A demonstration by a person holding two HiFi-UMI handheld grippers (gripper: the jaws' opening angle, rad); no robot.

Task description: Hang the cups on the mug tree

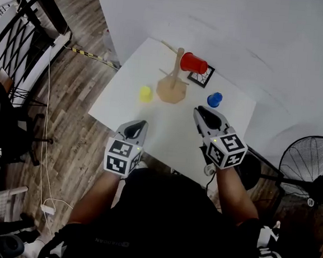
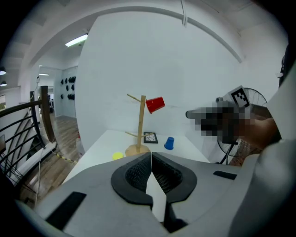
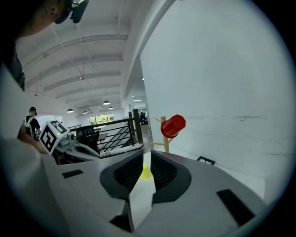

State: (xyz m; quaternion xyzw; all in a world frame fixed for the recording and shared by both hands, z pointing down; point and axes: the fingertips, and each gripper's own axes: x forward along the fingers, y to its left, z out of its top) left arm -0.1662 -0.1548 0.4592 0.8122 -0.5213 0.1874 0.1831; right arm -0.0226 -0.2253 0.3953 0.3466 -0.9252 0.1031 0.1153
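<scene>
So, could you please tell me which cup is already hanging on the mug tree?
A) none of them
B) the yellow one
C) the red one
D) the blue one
C: the red cup sits on a peg of the mug tree, while the yellow cup and the blue cup stand on the table.
</scene>
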